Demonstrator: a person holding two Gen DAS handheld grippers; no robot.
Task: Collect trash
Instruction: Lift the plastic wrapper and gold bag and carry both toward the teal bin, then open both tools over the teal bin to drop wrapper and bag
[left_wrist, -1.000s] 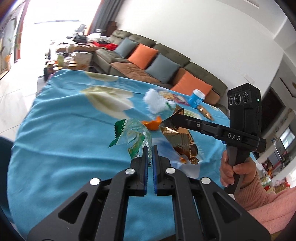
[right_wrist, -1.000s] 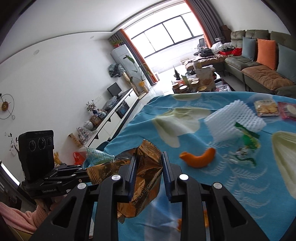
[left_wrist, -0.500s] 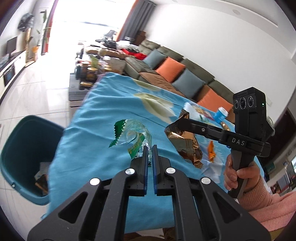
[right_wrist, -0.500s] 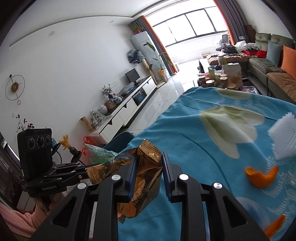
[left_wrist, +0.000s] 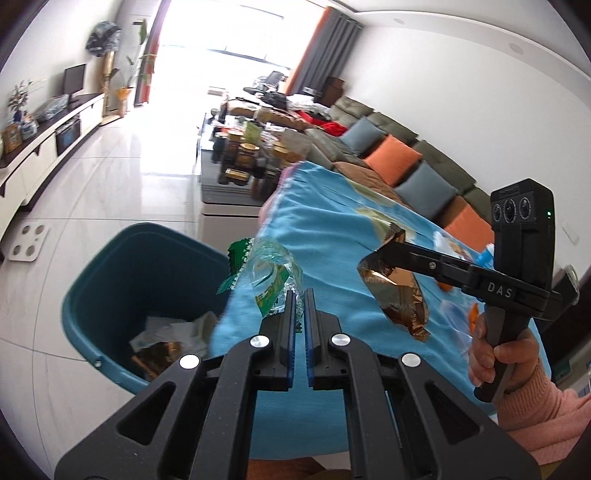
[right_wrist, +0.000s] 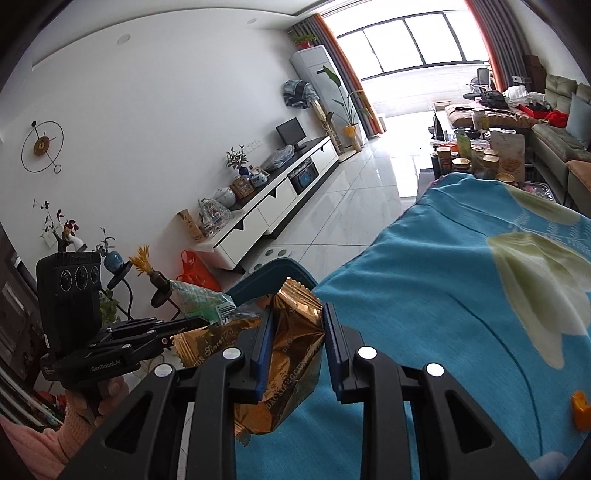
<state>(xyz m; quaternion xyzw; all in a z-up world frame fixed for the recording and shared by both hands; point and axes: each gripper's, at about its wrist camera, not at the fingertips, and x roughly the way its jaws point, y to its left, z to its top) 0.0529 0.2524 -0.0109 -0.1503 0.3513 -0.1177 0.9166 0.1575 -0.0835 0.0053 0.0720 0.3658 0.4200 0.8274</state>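
My left gripper (left_wrist: 300, 293) is shut on a clear and green plastic wrapper (left_wrist: 267, 271), which hangs over the table's left edge beside the teal trash bin (left_wrist: 110, 266). The bin stands on the floor and holds paper and foil scraps. My right gripper (right_wrist: 298, 314) is shut on a crumpled gold foil bag (right_wrist: 288, 354); in the left wrist view that gold foil bag (left_wrist: 397, 295) hangs above the blue tablecloth (left_wrist: 332, 236). The right wrist view shows the left gripper (right_wrist: 205, 323) with the green wrapper (right_wrist: 199, 301) at lower left, and the bin's rim (right_wrist: 273, 269) behind the bag.
An orange peel (right_wrist: 580, 410) lies on the cloth at the right, and more small litter (left_wrist: 458, 251) sits further along the table. A low table with jars (left_wrist: 243, 162) and a sofa with cushions (left_wrist: 391, 162) stand beyond. A white TV cabinet (right_wrist: 266, 206) lines the wall across the tiled floor.
Both grippers swung left from over the table toward its edge, each still holding its wrapper. The teal bin came into view and now lies below the left gripper.
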